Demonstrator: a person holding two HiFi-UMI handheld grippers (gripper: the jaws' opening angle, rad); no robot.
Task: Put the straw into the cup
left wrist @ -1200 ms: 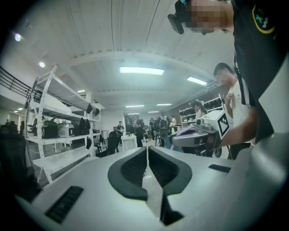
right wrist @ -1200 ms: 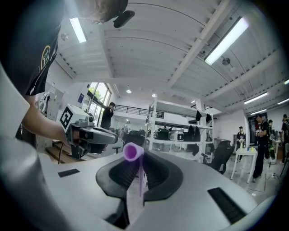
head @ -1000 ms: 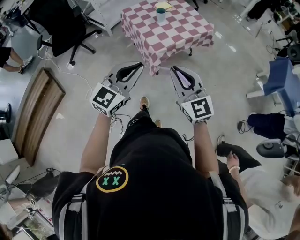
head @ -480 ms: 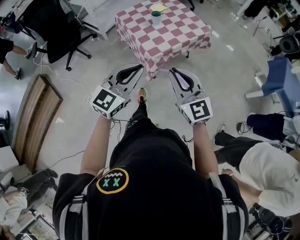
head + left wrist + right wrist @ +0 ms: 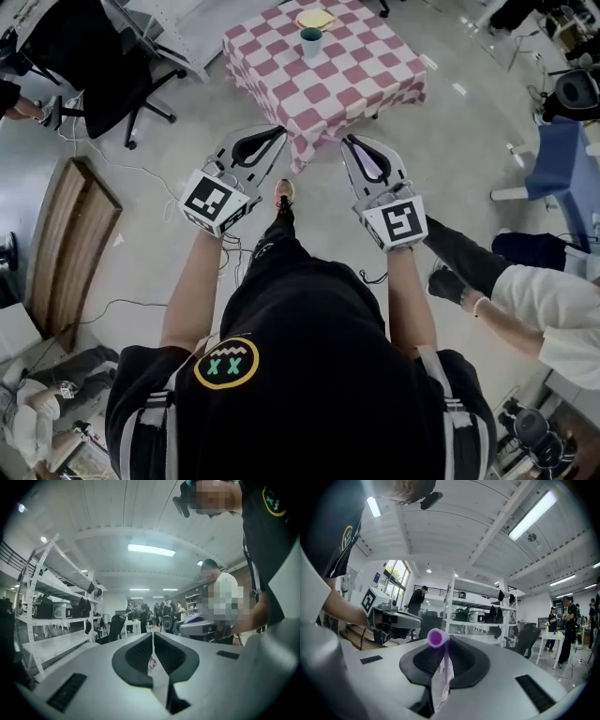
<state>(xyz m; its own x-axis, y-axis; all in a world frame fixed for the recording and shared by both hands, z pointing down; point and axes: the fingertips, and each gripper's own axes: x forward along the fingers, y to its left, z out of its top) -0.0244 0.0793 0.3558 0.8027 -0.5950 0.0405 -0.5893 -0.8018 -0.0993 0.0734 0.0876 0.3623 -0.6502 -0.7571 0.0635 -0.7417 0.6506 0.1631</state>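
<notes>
A teal cup [image 5: 310, 42] stands on a red-and-white checkered table [image 5: 356, 80] ahead of me, well beyond both grippers. My left gripper [image 5: 278, 131] is held over the floor. In the left gripper view this left gripper [image 5: 153, 634] is shut on a strip of white paper wrapper [image 5: 153, 666]. My right gripper [image 5: 346, 141] is level with it. The right gripper view shows the right gripper [image 5: 441, 644] shut on a purple straw [image 5: 437, 638], whose open end pokes up past the jaws, with wrapper paper [image 5: 440, 684] hanging below.
A yellow item [image 5: 315, 18] lies on the table behind the cup. A black office chair [image 5: 103, 56] stands at the left and a wooden panel [image 5: 70, 239] lies on the floor. A seated person's legs [image 5: 469, 262] stretch in from the right. Metal shelving [image 5: 487, 616] stands nearby.
The table and cup have shifted left and slightly nearer in the head view as I walk. Both grippers keep their hold. The person's legs at the right have stretched further in.
</notes>
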